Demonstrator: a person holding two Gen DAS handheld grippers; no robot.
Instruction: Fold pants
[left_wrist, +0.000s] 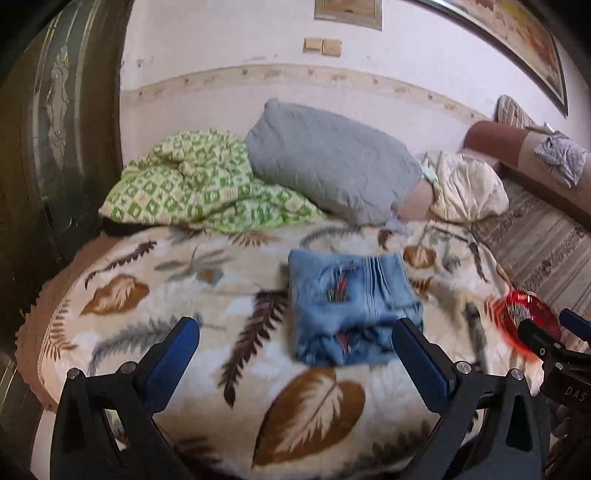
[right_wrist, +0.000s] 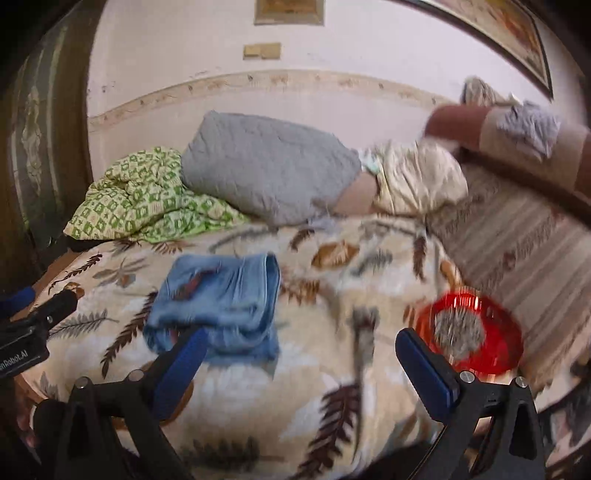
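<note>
Both tools hang above the bed with nothing in them. The left gripper (left_wrist: 295, 345) has its blue-padded fingers spread wide, and so does the right gripper (right_wrist: 301, 356); neither touches cloth. Just beyond them the pants (left_wrist: 351, 306), pale blue denim with ripped patches, lie folded into a squarish bundle on the leaf-patterned blanket (left_wrist: 147, 295), apart from both tools. To my eye the folding looks as good as done.

What could spoil it is small but real. The bundle sits on soft, uneven bedding, and its near edge looks loose and slightly ragged, so the top layer may spring back open unaided. A low fingertip passing over it could catch a frayed rip and drag the layers askew. Off to the right a red bowl (right_wrist: 476, 336) with something grey in it rests on the blanket close to the right tool; a careless sweep could tip it.
</note>
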